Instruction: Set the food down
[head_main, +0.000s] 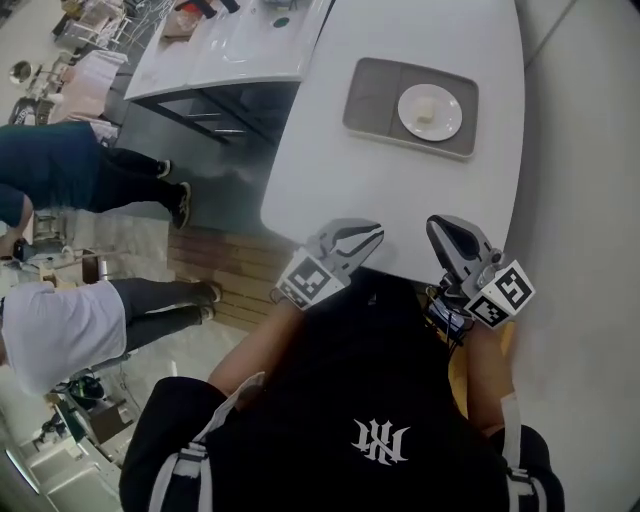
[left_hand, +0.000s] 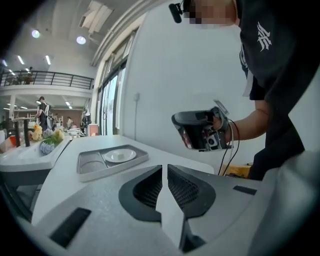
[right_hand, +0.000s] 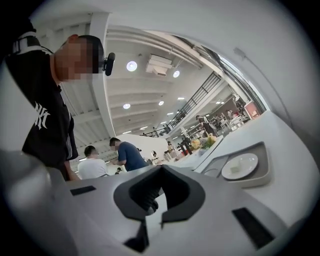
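Head view: left gripper (head_main: 372, 233) and right gripper (head_main: 441, 226) closed, empty; pale food cube (head_main: 424, 107) on far plate (head_main: 450, 124) looks light, soft; pinch its sides gently.

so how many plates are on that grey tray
1. A white plate sits in the right-hand part, as the head view shows it, of the grey tray on the white table, with a pale piece of food on it. No other plate shows there.

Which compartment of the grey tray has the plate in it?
The right-hand compartment in the head view, the wider one: the white plate with the food sits there; the left compartment is bare.
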